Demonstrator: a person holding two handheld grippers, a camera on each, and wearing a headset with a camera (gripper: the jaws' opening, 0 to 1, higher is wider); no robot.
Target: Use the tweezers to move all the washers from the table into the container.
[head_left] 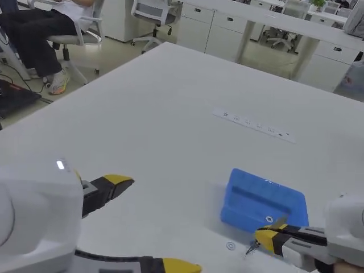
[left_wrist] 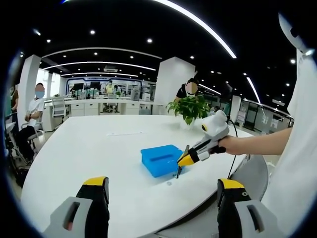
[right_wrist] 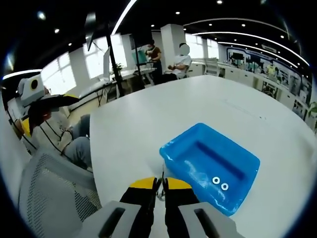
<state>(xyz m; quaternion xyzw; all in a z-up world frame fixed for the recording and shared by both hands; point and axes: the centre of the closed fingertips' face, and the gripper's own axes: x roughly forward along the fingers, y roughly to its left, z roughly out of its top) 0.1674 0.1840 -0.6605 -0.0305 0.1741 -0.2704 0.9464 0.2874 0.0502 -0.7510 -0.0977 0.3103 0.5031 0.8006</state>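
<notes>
White surface (head_left: 170, 114), near edge: right tongs (right_wrist: 159, 186) clamped on tweezers (head_left: 252, 247), tips just beside a loose washer (head_left: 230, 245); left tongs (left_wrist: 163, 183) spread, empty. Beyond: blue container (head_left: 250, 187) holding two washers (right_wrist: 220, 183). Recommended: pinch the rim at a low angle and lift over the wall.

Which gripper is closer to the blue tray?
Right. The right gripper, shut on tweezers, is beside the blue tray; the left gripper sits well aside, open.
</notes>
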